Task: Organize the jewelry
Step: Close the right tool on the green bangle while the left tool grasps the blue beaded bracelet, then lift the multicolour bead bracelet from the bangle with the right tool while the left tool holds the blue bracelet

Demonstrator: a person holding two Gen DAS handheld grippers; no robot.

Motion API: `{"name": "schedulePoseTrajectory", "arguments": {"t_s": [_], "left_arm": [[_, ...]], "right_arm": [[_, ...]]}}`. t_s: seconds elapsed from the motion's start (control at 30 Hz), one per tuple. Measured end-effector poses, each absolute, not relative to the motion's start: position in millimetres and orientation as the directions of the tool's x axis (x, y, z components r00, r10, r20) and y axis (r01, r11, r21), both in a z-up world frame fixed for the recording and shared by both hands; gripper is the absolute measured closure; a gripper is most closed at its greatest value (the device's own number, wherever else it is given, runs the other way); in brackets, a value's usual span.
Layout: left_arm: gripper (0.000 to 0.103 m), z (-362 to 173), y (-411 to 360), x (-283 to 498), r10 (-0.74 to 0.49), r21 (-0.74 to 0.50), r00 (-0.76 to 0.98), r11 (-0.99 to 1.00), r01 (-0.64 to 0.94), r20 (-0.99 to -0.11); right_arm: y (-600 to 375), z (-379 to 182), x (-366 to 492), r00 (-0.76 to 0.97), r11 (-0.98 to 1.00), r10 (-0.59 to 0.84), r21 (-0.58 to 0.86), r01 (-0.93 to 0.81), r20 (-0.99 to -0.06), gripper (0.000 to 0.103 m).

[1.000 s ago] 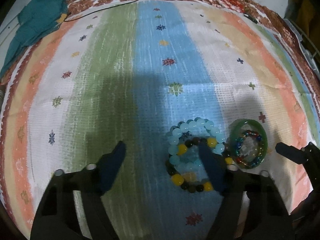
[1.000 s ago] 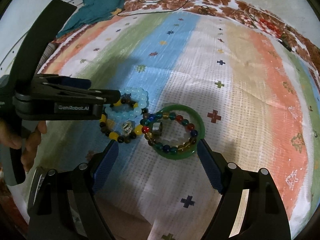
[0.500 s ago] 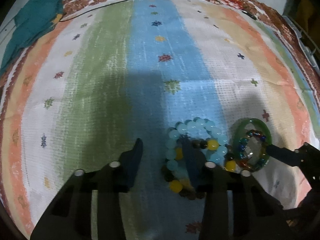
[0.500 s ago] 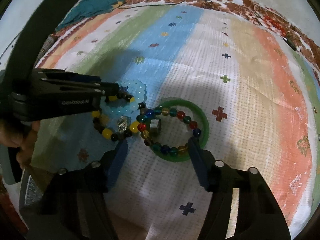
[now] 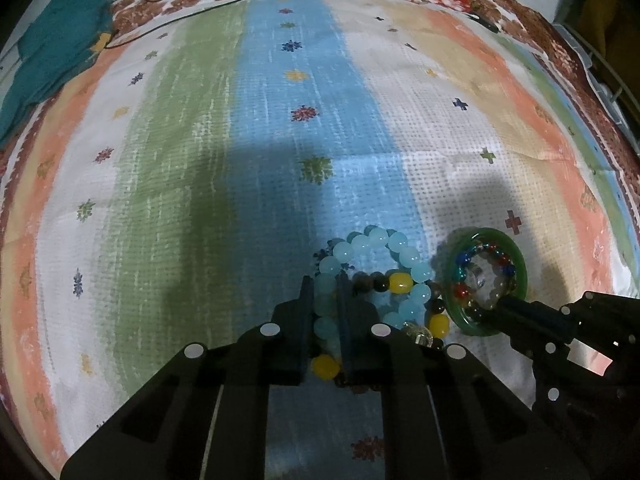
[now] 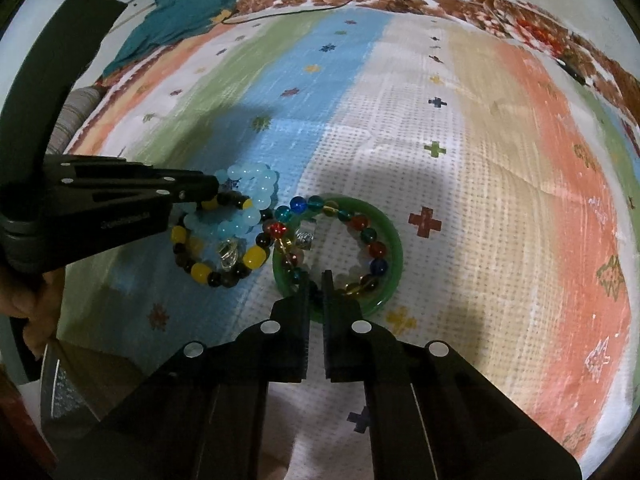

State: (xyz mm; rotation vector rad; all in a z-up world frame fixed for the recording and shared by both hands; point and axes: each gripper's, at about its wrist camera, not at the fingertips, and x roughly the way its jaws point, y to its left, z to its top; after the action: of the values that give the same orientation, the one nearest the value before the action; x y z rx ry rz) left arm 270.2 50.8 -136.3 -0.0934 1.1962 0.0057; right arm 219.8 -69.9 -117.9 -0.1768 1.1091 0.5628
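Left wrist view: the left gripper (image 5: pixel 325 280) has just pinched its fingers onto the light blue bead bracelet (image 5: pixel 376 264) lying on the striped cloth (image 5: pixel 208 160).

Right wrist view: the right gripper (image 6: pixel 316 280) has just squeezed shut on the near rim of the green bangle (image 6: pixel 394 240). A colorful bead bracelet (image 6: pixel 360 224) lies inside it.

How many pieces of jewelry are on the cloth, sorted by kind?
Beaded bracelets: 3 (light blue, dark with yellow beads, multicoloured)
Solid green bangle: 1
Small ring inside the bangle: 1
Total: 5
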Motion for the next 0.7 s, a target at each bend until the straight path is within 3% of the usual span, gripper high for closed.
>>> {"name": "schedulePoseTrajectory", "arguments": {"t_s": [0.23,0.3,0.33,0.7], "left_arm": [[0.092,-132.4,53.5,268.7,-0.050,-0.079,0.366,0.995,-0.064,-0.929],[0.092,-133.1,52.6,269.0,-0.048,-0.076,0.362,0.995,-0.064,-0.931],[0.092,-133.5,52.4,269.0,-0.049,-0.076,0.361,0.995,-0.061,-0.931],[0.092,-135.2,53.0,269.4,-0.050,-0.078,0.358,0.995,-0.065,-0.932]], "right_arm": [[-75.2,-101.3,224.3,0.365,0.854,0.375,0.164,-0.494,-0.852,0.096],[-73.3,-99.2,224.1,0.366,0.852,0.379,0.166,-0.497,-0.850,0.077],[-72.2,-98.7,223.3,0.375,0.853,0.373,0.154,-0.499,-0.849,0.062],[-55.9,-114.1,230.1,0.324,0.833,0.345,0.128,-0.539,-0.881,0.061]]}}
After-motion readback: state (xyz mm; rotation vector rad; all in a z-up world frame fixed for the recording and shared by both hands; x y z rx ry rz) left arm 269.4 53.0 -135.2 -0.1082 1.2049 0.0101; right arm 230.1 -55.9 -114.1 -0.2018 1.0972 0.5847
